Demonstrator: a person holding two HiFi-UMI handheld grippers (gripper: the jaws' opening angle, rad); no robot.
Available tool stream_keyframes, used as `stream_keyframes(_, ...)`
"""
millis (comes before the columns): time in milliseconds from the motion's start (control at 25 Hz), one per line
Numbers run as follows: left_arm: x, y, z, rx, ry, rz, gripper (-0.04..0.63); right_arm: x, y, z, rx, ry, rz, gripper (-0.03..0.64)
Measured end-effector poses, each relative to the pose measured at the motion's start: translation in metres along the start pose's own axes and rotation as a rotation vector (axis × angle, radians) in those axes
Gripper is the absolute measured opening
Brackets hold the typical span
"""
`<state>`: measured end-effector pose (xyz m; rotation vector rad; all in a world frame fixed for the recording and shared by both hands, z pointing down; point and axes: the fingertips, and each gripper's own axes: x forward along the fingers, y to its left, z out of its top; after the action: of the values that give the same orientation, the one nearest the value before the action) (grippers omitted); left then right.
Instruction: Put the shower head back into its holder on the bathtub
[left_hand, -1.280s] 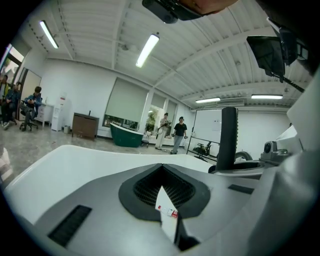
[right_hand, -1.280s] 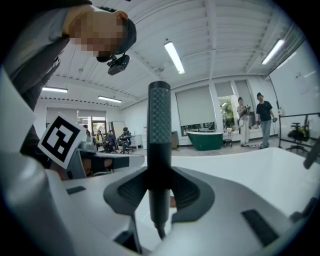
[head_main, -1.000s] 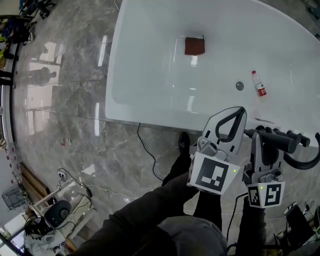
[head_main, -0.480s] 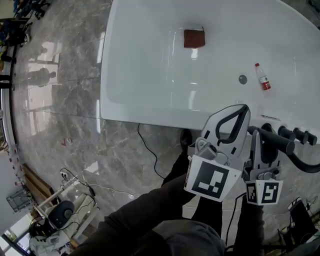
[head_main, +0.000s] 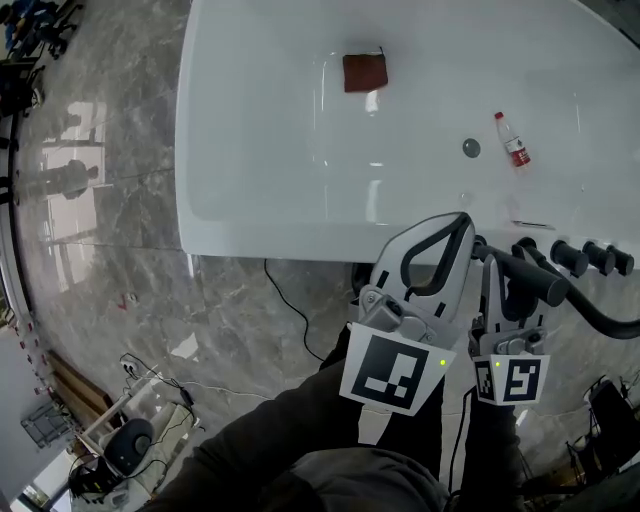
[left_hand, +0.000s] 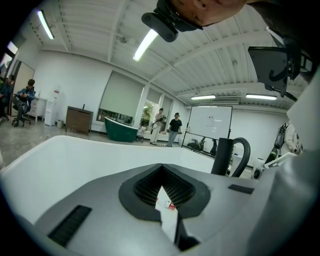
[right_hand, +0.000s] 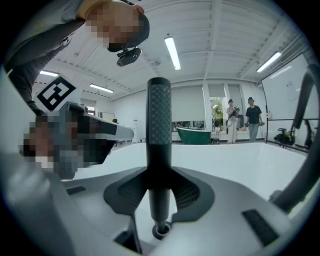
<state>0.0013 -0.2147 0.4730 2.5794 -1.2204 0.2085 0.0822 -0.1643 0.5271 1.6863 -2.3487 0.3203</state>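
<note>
Half done: pinches shower head (right_hand: 159, 115) in right gripper (right_hand: 159, 192) near tub (head_main: 230, 120) rim (not yet seated); holds left gripper (left_hand: 165, 192) closed, empty.

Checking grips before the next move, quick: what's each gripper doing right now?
Left gripper: closed, nothing between its jaws.
Right gripper: closed on the textured handle of the black rod-shaped shower head.
</note>
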Motion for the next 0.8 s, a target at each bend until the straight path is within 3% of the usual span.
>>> stream_keyframes(360, -0.006, -0.002, -0.024, -0.018, 0.037, -0.003, 0.003, 0.004, 0.001, -0.029, -0.016, 0.039, -0.017, 0.141)
stream_keyframes(800, -0.006, 0.001, -0.02, -0.011, 0.068, -0.01, 0.003, 0.01, -0.003, -0.054, -0.019, 0.1, -0.044, 0.141)
